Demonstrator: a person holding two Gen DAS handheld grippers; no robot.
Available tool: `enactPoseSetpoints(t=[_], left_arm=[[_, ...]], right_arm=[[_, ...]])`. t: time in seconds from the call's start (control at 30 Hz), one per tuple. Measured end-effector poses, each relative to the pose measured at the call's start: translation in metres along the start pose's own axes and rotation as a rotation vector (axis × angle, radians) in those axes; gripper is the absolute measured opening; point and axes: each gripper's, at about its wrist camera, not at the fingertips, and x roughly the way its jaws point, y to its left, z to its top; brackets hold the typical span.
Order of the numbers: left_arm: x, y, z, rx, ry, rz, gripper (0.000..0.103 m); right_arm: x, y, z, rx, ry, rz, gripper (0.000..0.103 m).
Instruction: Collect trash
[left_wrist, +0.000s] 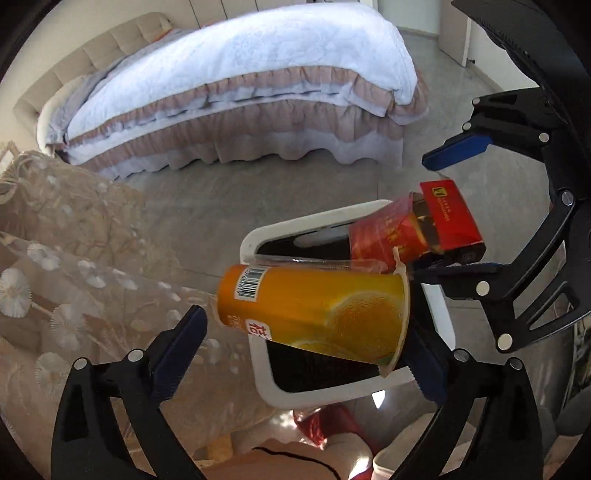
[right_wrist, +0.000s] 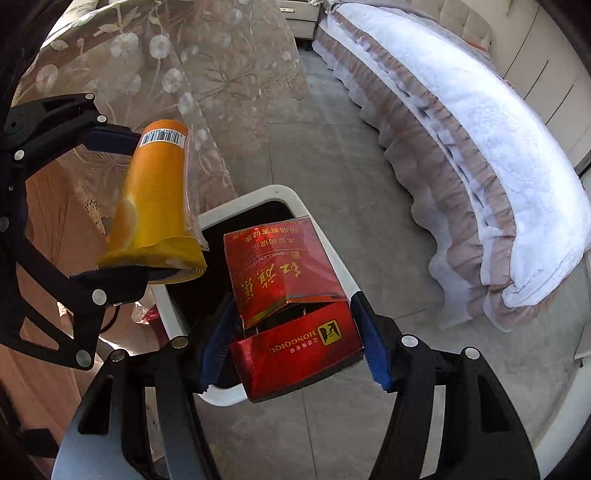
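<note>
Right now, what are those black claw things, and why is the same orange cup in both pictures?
Those are two hand-held grippers, pinching tools a person carries, one in each hand. Each has a camera looking along its fingers. One picture is from the left hand-held gripper, the other from the right hand-held gripper, and each sees the other. Both hang over a white-rimmed trash bin standing on the floor near a bed. The orange paper cup lies between the left one's wide-open fingers. The red cigarette box sits between the right one's, which look open too. Neither looks squeezed, so both are probably dropping in.
</note>
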Motion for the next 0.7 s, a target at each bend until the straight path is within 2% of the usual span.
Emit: enactPoseSetpoints(t=[0.03,0.07,0.2,0.43,0.7], left_arm=[[0.006,-0.003,0.0,0.023,0.013,0.002,0.098],[0.01,-0.005,-0.002,0.034,0.022,0.0,0.098],[0.018,-0.004,0.003,0.017,0.023,-0.02,0.098],[0.007,0.002,0.007,-0.017,0.003,-0.032,0.098],[-0.029,0.007,0.01,-0.056,-0.067,-0.019,0.098]], right_arm=[[0.003,-0.002,-0.004,-0.008,-0.001,-0.014,0.093],[0.008,-0.005,-0.008,-0.005,0.019,-0.007,0.099],[0.012,-0.012,-0.014,0.03,0.038,-0.008,0.099],[0.008,-0.02,-0.018,0.058,0.009,0.01,0.099],[-0.014,-0.01,-0.013,0.058,-0.062,-0.013,0.099]])
